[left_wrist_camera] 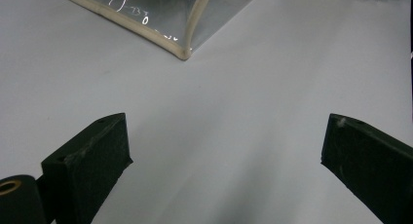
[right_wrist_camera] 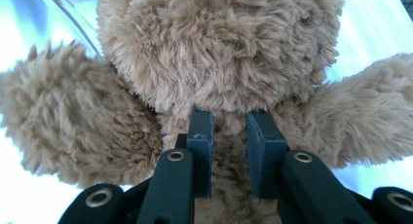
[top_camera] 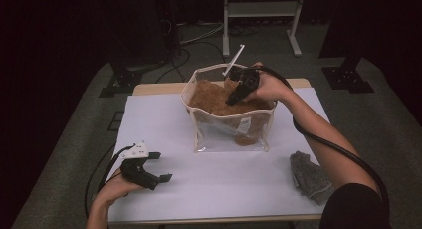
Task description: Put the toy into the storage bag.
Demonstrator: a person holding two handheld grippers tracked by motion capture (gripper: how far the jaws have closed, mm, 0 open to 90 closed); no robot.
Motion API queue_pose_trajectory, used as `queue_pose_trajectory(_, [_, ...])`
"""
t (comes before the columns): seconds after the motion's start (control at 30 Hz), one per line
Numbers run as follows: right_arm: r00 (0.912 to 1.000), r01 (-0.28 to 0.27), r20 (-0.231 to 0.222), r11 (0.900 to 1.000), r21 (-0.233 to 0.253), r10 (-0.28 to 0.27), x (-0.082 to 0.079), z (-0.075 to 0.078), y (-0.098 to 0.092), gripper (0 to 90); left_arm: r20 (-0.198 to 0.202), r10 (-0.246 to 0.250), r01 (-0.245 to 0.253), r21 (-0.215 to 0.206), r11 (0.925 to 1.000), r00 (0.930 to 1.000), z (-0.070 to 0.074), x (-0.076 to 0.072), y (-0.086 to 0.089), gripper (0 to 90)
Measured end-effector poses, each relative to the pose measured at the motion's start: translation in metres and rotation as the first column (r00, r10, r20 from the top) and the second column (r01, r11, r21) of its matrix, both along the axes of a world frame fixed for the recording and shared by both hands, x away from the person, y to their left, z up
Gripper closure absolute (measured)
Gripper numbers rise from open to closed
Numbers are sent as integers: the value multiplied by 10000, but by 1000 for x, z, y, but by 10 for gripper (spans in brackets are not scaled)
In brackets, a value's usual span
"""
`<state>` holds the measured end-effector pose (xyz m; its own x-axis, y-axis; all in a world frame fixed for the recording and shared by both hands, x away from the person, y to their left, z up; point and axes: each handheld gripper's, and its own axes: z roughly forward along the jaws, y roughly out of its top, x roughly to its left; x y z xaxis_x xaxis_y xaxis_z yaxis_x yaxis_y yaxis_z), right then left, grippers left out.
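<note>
My right tongs (right_wrist_camera: 229,153) pinch the brown plush bear (right_wrist_camera: 219,53) at its neck, inside the clear bag (top_camera: 229,132). My left tongs (top_camera: 158,166) rest spread apart on the worktop (top_camera: 224,184), well apart from the bag.

The right gripper (right_wrist_camera: 229,153) has its two black fingers (right_wrist_camera: 202,151) pressed into the brown fur of a teddy bear (right_wrist_camera: 224,53), just below its head, with a narrow strip of fur between them. A fuzzy limb spreads out to each side, against a pale, bright background.
</note>
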<state>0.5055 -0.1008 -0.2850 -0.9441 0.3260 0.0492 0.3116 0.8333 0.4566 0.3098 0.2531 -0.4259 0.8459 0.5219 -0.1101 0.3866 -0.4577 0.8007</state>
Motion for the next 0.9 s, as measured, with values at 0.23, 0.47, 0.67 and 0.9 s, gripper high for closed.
queue_pose_trajectory(0.23, [9999,43,-156,9995,-312,-48,1,-15,2,750,17,78,-78,-33,10000,10000,1,-2,3,29])
queue_pose_trajectory(0.47, [9997,90,-215,9984,-559,-102,1,-22,3,751,31,93,-93,-39,9999,10000,1,-3,4,28])
queue_pose_trajectory(0.67, [9997,111,-230,9982,-581,-125,1,-19,4,727,47,161,-161,-24,9999,9999,1,-5,5,28])
queue_pose_trajectory(0.9, [9992,403,-71,9965,737,-399,-2,5,-10,609,71,113,-114,90,9999,9999,1,-5,4,28])
